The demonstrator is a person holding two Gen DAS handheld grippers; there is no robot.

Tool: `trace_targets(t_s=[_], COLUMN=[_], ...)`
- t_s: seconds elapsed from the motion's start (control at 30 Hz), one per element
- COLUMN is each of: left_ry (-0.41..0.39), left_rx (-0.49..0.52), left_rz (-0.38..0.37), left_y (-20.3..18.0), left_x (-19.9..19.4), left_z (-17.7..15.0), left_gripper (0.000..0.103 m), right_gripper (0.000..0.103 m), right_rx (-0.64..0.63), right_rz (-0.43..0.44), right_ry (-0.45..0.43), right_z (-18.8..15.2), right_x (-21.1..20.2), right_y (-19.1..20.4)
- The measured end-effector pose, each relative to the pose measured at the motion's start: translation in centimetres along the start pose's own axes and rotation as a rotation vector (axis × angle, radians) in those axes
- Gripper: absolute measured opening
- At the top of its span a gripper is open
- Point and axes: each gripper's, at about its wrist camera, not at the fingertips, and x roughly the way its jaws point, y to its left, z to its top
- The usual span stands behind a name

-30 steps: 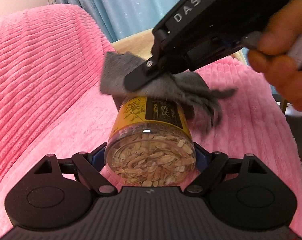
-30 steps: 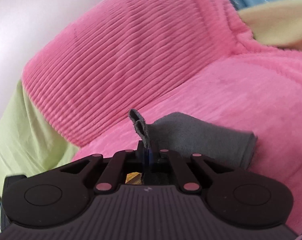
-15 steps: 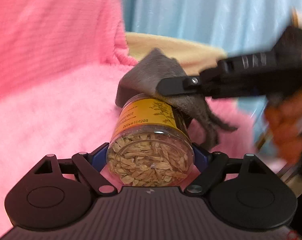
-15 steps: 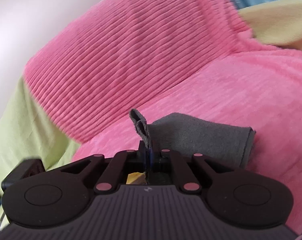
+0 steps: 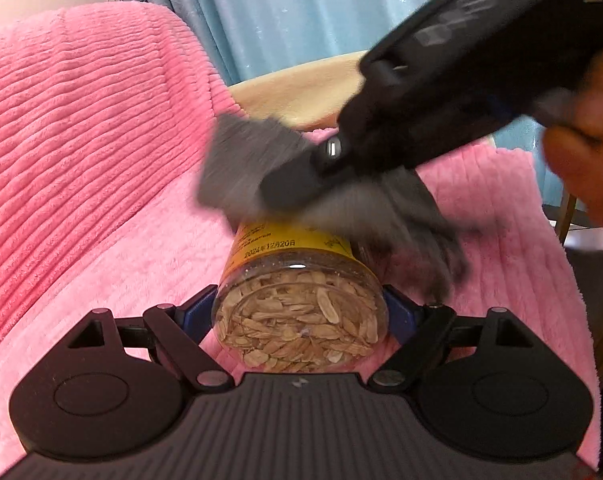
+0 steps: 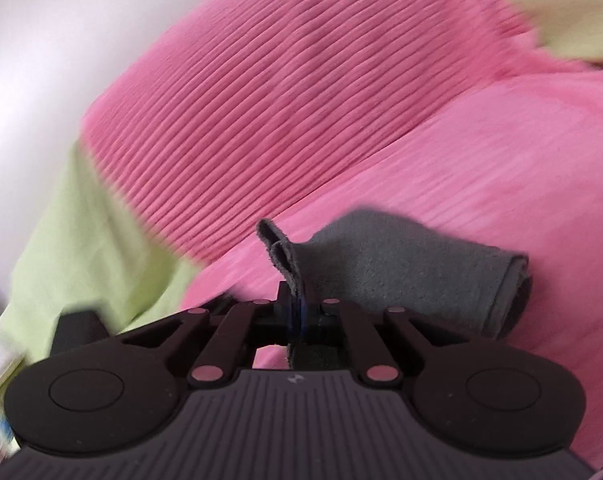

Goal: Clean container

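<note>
A clear plastic jar [image 5: 301,304] with a yellow label, filled with pale dried slices, lies bottom-first toward the camera. My left gripper [image 5: 301,312] is shut on it, its blue pads pressed to the jar's sides. Over the jar's far end lies a grey cloth [image 5: 245,164], blurred with motion. My right gripper [image 5: 297,188] presses that cloth onto the jar from the upper right, a hand [image 5: 585,152] behind it. In the right wrist view my right gripper [image 6: 297,312] is shut on the grey cloth [image 6: 401,272], which folds off to the right; the jar is hidden.
Pink ribbed plush fabric [image 5: 81,140] covers the seat and backrest below and behind the jar. A blue curtain [image 5: 293,12] hangs at the back. Light green fabric [image 6: 73,240] shows at the left in the right wrist view, beside a white wall [image 6: 41,60].
The right gripper has swept the cloth back and forth over the jar's far end, ending again from the upper right. The jar has turned in view, its date print now on top.
</note>
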Motion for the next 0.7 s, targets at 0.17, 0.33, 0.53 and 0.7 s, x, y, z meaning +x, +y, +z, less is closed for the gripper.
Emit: trace_targets(t_s=[0.17,0.33,0.53,0.7], left_ry=[-0.004,-0.008,-0.006,-0.009], left_rx=[0.041,0.079,0.084,0.012], left_rz=[0.017,0.032,0.03,-0.005], left_y=[-0.8,-1.6,-1.9,-1.4], left_x=[-0.2,-0.4,-0.6,-0.8], left_z=[0.0,0.1,0.1,0.3], left_gripper=[0.084,0.084,0.084,0.085], right_gripper=[0.001,0.003,0.001,0.001], right_rx=[0.001,0.047,0.002,0.075], right_rz=[-0.084,-0.098,-0.047,-0.118], right_ry=[-0.067,-0.082,-0.038,-0.111], right_z=[1.0,0.9,0.7,1.4], right_x=[-0.1,-0.7,0.2,-0.7], right_y=[-1.1,-1.3,-0.4,-2.2])
